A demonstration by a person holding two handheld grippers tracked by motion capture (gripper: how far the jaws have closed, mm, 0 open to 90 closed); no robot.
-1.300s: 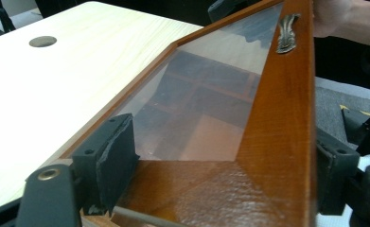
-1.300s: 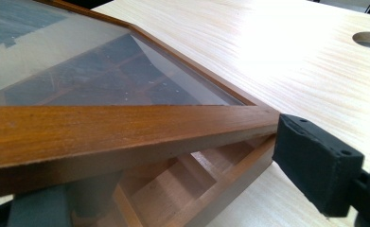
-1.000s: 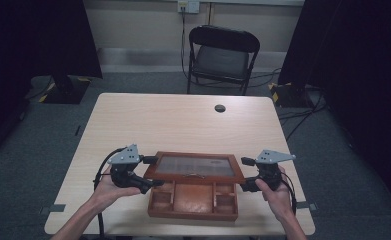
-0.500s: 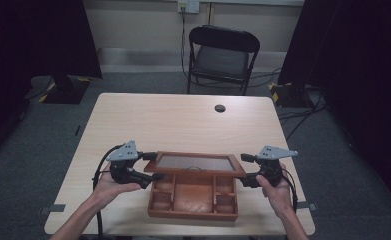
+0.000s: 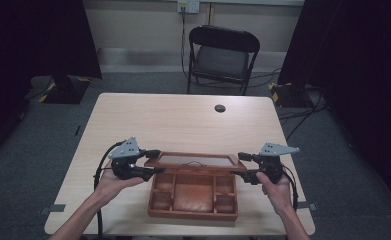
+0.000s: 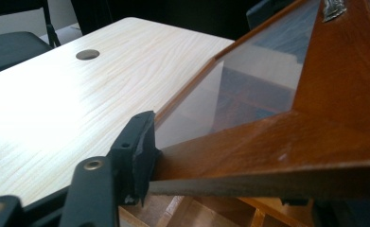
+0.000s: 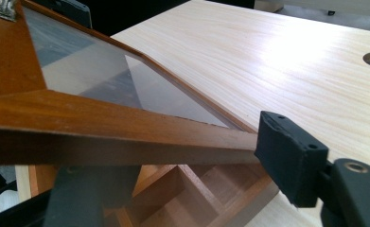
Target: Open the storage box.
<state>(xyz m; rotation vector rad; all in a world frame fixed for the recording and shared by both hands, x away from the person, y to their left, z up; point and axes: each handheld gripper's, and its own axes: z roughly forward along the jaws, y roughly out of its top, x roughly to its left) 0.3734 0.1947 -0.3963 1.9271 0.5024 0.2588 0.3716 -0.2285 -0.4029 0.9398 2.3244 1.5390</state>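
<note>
A brown wooden box (image 5: 193, 202) with several compartments sits on the near half of the table. Its glass-paned lid (image 5: 195, 161) is lifted and tilts up over the box's far part. My left gripper (image 5: 153, 164) is shut on the lid's left front corner, and my right gripper (image 5: 239, 166) on the right front corner. In the left gripper view the lid frame (image 6: 315, 132) lies between the jaws of the left gripper (image 6: 230, 187). In the right gripper view the lid frame (image 7: 102, 127) runs between the jaws of the right gripper (image 7: 187, 163), with compartments (image 7: 192, 194) below.
The pale wooden table (image 5: 183, 125) stretches bare beyond the box, with a round cable hole (image 5: 219, 108) near its far edge. A black folding chair (image 5: 223, 55) stands behind the table. Dark curtains hang on both sides.
The lid's front edge has risen and swung back, so more of the box's compartments show. Both grippers have moved up and slightly away with it.
</note>
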